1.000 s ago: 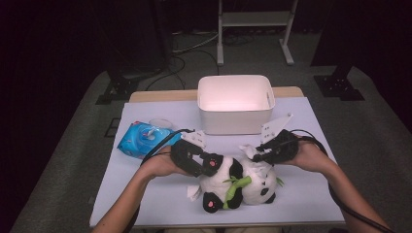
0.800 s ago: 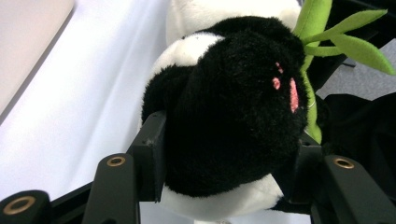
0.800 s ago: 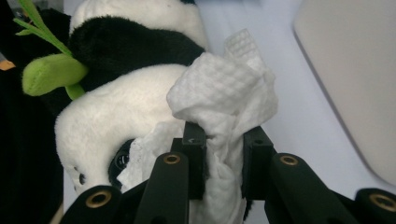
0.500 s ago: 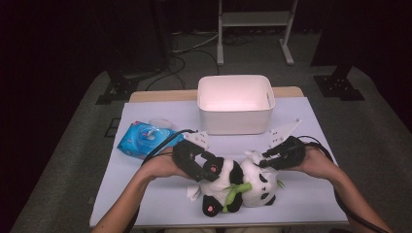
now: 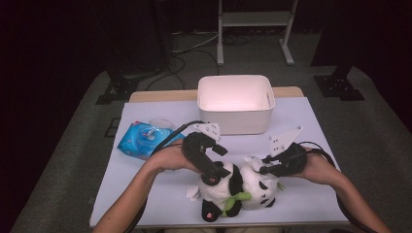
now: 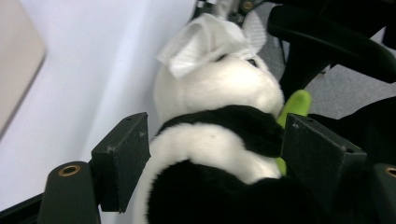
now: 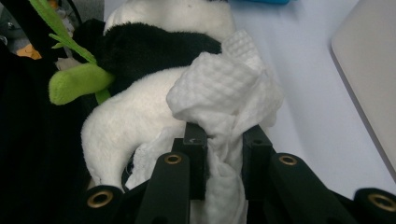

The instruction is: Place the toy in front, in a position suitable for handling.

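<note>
A table [image 5: 311, 121] covered in pale lilac carries all the items, seen from the high view. At its far middle stands a white tub [image 5: 236, 104], open at the top. Left of the tub lies a blue packet of wipes [image 5: 142, 140], with a cable from the left gripper crossing its near edge.

At the near middle of the table lies a toy panda [image 5: 233, 190], black and white, with a green bamboo piece [image 5: 234, 200] at its front; in the left gripper view the panda [image 6: 219, 154] lies close under the camera with the bamboo piece [image 6: 294, 105] at its right.

The left gripper [image 5: 212, 168] sits over the panda's left end, held by the person's left hand [image 5: 170, 158]. Its jaws have just been opening: in the left gripper view they stand on either side of the panda's body, the left one apart from the fur; whether the right one touches cannot be told.

The right gripper [image 5: 265, 170], held in the right hand [image 5: 318, 167], sits at the panda's right end. Its jaws are narrow and clamp a crumpled white tissue [image 7: 224, 93], which rests against the panda's white fur [image 7: 140, 116]. In the left gripper view the tissue [image 6: 201, 39] lies on the panda's head.
</note>
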A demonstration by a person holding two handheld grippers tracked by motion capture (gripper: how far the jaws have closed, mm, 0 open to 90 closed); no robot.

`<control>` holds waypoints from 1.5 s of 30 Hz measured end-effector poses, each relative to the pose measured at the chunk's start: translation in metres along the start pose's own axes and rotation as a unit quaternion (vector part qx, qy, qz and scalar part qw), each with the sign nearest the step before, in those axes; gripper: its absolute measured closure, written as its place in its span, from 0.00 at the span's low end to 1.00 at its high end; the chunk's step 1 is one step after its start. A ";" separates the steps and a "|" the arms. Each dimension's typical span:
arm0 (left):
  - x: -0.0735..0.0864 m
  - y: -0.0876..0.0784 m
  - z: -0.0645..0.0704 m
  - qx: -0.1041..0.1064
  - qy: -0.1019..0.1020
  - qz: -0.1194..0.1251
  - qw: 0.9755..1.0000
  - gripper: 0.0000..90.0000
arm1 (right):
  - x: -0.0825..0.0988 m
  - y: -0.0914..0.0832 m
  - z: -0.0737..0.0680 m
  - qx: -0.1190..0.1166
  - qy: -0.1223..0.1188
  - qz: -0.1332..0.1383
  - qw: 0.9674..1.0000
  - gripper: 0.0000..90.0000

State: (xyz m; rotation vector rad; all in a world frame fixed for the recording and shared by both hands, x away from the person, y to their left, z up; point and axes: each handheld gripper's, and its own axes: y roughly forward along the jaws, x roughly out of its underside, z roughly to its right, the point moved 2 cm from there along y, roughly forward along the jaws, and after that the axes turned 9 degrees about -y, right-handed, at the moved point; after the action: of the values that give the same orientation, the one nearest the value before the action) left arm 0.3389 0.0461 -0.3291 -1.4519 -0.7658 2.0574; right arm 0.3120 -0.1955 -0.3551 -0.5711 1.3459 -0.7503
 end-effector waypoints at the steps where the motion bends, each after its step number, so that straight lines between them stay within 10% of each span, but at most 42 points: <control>1: -0.001 0.000 -0.002 0.000 -0.003 -0.004 1.000 0.26 | -0.001 0.000 -0.001 0.001 0.000 -0.001 1.000 0.84; 11: 0.003 0.025 -0.013 0.020 -0.032 -0.073 0.997 0.26 | -0.003 -0.003 -0.010 -0.002 -0.015 -0.002 1.000 0.84; 31: 0.008 0.047 -0.022 0.074 -0.086 -0.088 0.990 0.36 | -0.002 -0.003 -0.011 -0.005 -0.020 -0.004 1.000 0.84; 37: 0.001 0.041 -0.017 0.050 -0.048 -0.087 0.994 0.51 | 0.002 -0.006 -0.006 -0.003 -0.014 0.008 1.000 0.84; 45: -0.030 0.031 -0.020 0.010 -0.005 -0.113 0.994 0.53 | 0.007 -0.019 0.004 0.016 -0.002 0.025 1.000 0.83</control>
State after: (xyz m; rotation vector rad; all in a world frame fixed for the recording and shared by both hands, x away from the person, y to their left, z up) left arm 0.3648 0.0070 -0.3365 -1.2811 -0.8702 1.8966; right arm 0.3138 -0.2130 -0.3449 -0.5118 1.3376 -0.7281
